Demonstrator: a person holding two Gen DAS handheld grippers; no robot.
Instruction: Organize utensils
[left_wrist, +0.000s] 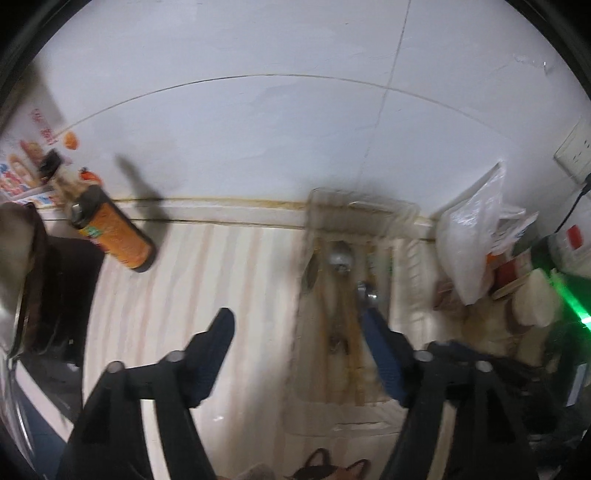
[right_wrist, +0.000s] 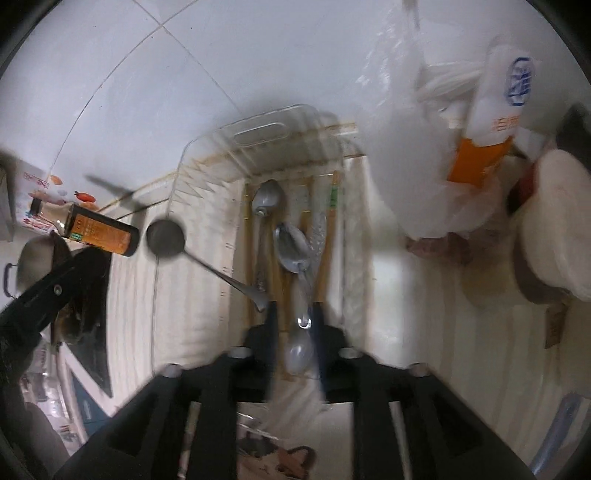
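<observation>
A clear plastic tray (right_wrist: 258, 125) stands on the striped counter and holds steel spoons (right_wrist: 267, 199) and wooden chopsticks (right_wrist: 332, 218). My right gripper (right_wrist: 295, 314) is shut on a steel spoon (right_wrist: 295, 247) by its handle, over the tray. A steel ladle (right_wrist: 166, 238) lies with its bowl outside the tray's left wall and its handle slanting toward my right gripper. My left gripper (left_wrist: 295, 321) is open and empty; its right finger is over the tray (left_wrist: 354, 206), its left finger over the counter. Spoons (left_wrist: 340, 258) show blurred in the tray.
An orange-labelled bottle (left_wrist: 114, 229) stands at the left by the tiled wall, also in the right wrist view (right_wrist: 96, 230). White plastic bags (left_wrist: 476, 229) and lidded containers (right_wrist: 557, 221) crowd the right. A dark cooktop (left_wrist: 62, 295) and pot lie at the left.
</observation>
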